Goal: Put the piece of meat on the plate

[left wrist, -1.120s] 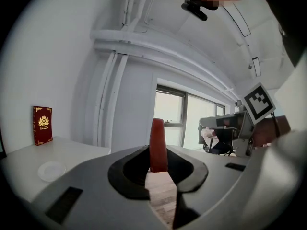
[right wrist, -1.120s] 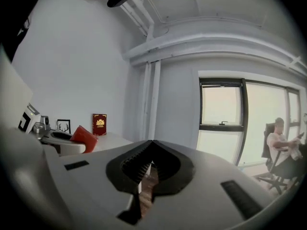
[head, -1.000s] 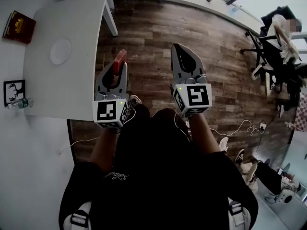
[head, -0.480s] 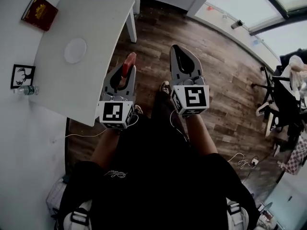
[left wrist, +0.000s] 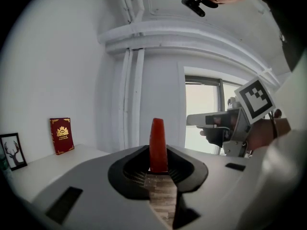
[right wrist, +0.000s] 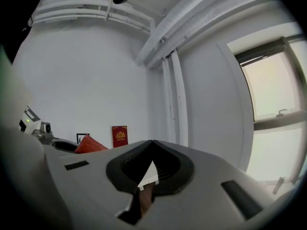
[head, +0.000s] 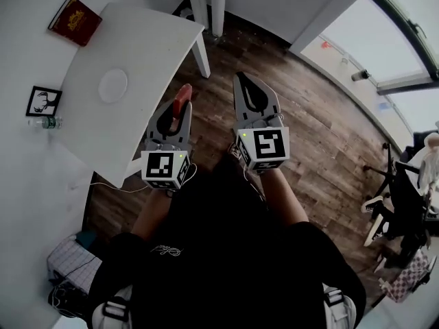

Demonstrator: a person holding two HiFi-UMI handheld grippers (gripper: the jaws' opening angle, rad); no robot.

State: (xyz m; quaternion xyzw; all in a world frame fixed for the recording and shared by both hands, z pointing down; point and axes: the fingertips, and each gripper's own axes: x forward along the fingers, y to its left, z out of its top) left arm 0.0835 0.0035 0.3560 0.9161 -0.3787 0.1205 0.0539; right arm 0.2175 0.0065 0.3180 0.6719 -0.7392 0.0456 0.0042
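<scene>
Head view, carry step: meat in transit, not yet over its destination.
Holder: left gripper (head: 180,107), jaws clenched on the piece of meat (head: 183,94), a red slab held on edge, its tip standing out beyond the jaw tips.
Idle: right gripper (head: 248,88), jaws pressed together, nothing between them.
Destination: plate (head: 113,86), white, on the white counter (head: 147,40), well apart from the meat, ahead and to the left.
Next move, by judgement: bring the meat over the plate, lower, release.

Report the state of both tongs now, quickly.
Left tongs: closed on the piece of meat.
Right tongs: closed, nothing between them.
</scene>
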